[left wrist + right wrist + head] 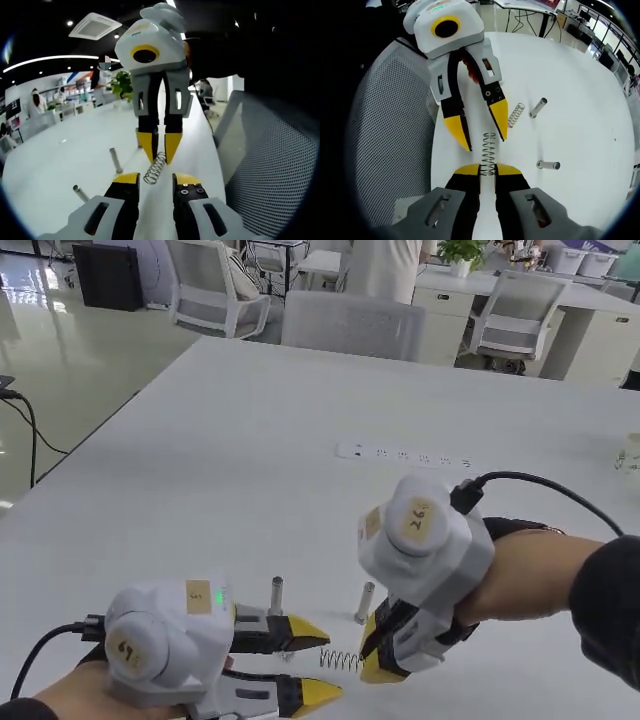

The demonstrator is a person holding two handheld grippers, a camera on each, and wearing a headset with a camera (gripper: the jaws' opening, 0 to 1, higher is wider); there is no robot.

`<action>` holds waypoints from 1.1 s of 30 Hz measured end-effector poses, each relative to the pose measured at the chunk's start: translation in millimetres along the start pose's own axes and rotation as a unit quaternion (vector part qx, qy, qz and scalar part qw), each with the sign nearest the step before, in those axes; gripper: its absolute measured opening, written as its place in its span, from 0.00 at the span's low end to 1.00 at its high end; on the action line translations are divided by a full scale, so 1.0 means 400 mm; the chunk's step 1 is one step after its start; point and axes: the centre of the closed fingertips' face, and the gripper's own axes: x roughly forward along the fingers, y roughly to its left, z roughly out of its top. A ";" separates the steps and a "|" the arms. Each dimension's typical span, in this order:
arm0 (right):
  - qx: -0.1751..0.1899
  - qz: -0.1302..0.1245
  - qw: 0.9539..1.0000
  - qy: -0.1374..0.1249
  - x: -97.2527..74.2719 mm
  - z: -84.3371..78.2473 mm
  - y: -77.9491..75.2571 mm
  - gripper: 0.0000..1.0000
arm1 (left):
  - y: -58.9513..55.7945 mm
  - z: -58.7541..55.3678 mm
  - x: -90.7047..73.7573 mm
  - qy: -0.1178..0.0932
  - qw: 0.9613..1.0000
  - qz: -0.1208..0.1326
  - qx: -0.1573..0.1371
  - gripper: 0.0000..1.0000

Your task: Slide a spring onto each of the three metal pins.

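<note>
The work sits close to the near edge of the white table point(250, 440), where a mesh chair point(390, 125) stands just beside that edge. Beyond the grippers the tabletop runs bare and wide as far as a power strip point(400, 453) set flat well back, with more chairs past the far edge. The right gripper point(488, 170) has its yellow tips pinched together on one end of a spring point(488, 147). This is a thin steel coil, straight and even, reaching forward out of the tips. Its free end lies between the jaws of the left gripper point(479, 127), which faces the right one nose to nose with its jaws spread apart and nothing in them. In the head view the spring runs level and low over the table between the two grippers; whether it touches the surface cannot be told. Just behind it stand a pin point(277, 595) and a second pin point(366, 602), short grey metal cylinders, upright, bare and a little apart from each other. A second spring point(516, 115) of the same kind lies flat on the table, just beside one of the left gripper's jaws and near a pin.
</note>
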 end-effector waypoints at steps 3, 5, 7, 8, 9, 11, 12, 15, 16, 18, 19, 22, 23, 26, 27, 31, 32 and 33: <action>-0.006 0.003 1.000 0.004 0.000 -0.002 0.003 0.08 | -0.004 0.000 0.002 0.001 1.000 -0.004 0.003 0.13; -0.011 0.005 1.000 0.005 0.000 -0.002 0.006 0.08 | -0.006 0.000 0.002 0.001 1.000 -0.005 0.003 0.12; -0.016 0.008 1.000 0.008 0.000 -0.004 0.011 0.08 | -0.009 0.000 0.002 0.001 1.000 -0.008 0.003 0.10; -0.022 0.011 1.000 0.010 0.000 -0.004 0.014 0.08 | -0.010 0.000 0.002 0.001 1.000 -0.009 0.003 0.09; -0.024 0.012 1.000 0.011 0.000 -0.005 0.016 0.08 | -0.011 0.000 0.002 0.001 1.000 -0.010 0.004 0.07; -0.033 0.014 0.999 0.015 0.001 -0.007 0.020 0.08 | -0.013 -0.002 0.002 0.002 1.000 -0.012 0.005 0.04; -0.034 0.016 0.999 0.015 0.001 -0.007 0.021 0.08 | -0.014 -0.002 0.002 0.003 1.000 -0.012 0.005 0.04; -0.042 0.018 0.999 0.019 0.000 -0.009 0.024 0.08 | -0.019 -0.004 0.003 0.004 1.000 -0.017 0.007 0.03; -0.044 0.019 0.999 0.020 -0.001 -0.009 0.026 0.08 | -0.021 -0.004 0.003 0.004 1.000 -0.019 0.007 0.03; -0.047 0.022 0.998 0.023 -0.002 -0.010 0.029 0.08 | -0.025 -0.004 0.004 0.005 1.000 -0.022 0.008 0.03; -0.047 0.024 0.998 0.023 -0.005 -0.009 0.031 0.08 | -0.027 -0.005 0.004 0.006 1.000 -0.024 0.009 0.03; -0.042 0.024 0.999 0.024 -0.012 -0.005 0.030 0.08 | -0.029 -0.005 0.004 0.007 1.000 -0.024 0.010 0.02; -0.037 0.024 0.999 0.022 -0.020 0.000 0.029 0.08 | -0.027 -0.005 0.004 0.007 1.000 -0.023 0.011 0.02; -0.029 0.021 0.999 0.014 -0.031 0.011 0.027 0.08 | -0.025 -0.005 0.002 0.007 1.000 -0.022 0.011 0.02; -0.028 0.020 0.999 0.012 -0.035 0.015 0.027 0.08 | -0.025 -0.004 0.001 0.007 1.000 -0.021 0.011 0.02; -0.026 0.014 1.000 0.002 -0.049 0.034 0.026 0.08 | -0.022 -0.005 0.002 0.007 1.000 -0.018 0.012 0.02; -0.025 0.013 1.000 -0.002 -0.053 0.040 0.027 0.08 | -0.022 -0.005 0.002 0.007 1.000 -0.018 0.012 0.02; -0.025 0.012 1.000 -0.003 -0.054 0.044 0.028 0.08 | -0.022 -0.005 0.002 0.008 1.000 -0.018 0.013 0.02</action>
